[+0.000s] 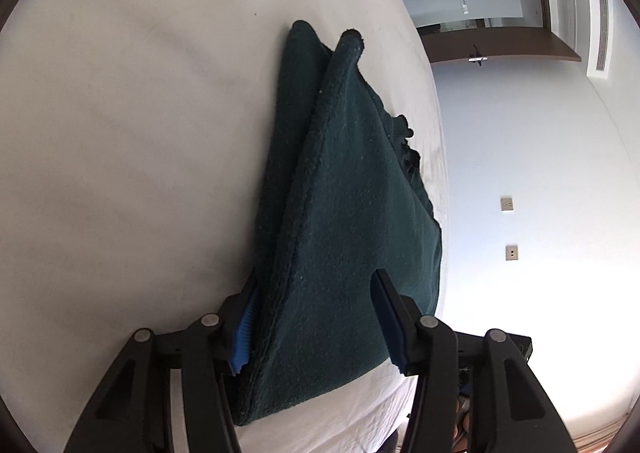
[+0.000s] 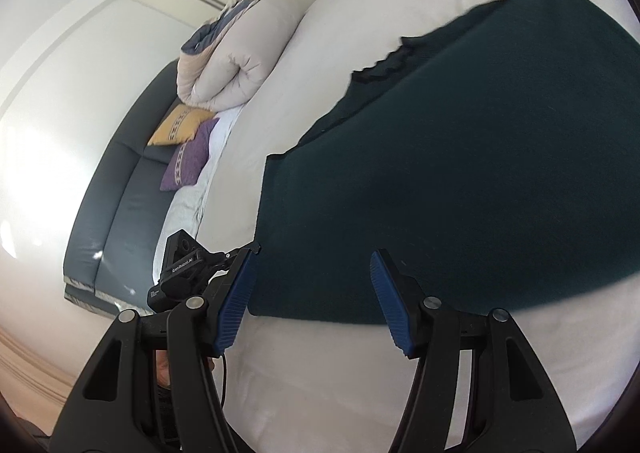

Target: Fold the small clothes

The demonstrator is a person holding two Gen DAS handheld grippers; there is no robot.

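A dark green knitted garment [image 1: 344, 213] lies folded over on the white bed sheet [image 1: 120, 133]. My left gripper [image 1: 316, 317] is open, its blue-padded jaws standing either side of the garment's near folded edge, the left pad partly hidden behind the cloth. In the right wrist view the same garment [image 2: 460, 189] spreads flat across the bed. My right gripper [image 2: 312, 293] is open and empty, with the garment's near hem between and just beyond its fingertips. The left gripper's body [image 2: 184, 273] shows at the garment's left corner.
A rolled beige duvet [image 2: 236, 57] lies at the head of the bed, with a yellow pillow [image 2: 180, 125] and a purple pillow [image 2: 188, 161] against a dark headboard [image 2: 116, 205]. A wall with sockets and a doorway [image 1: 480, 9] lie beyond the bed's edge.
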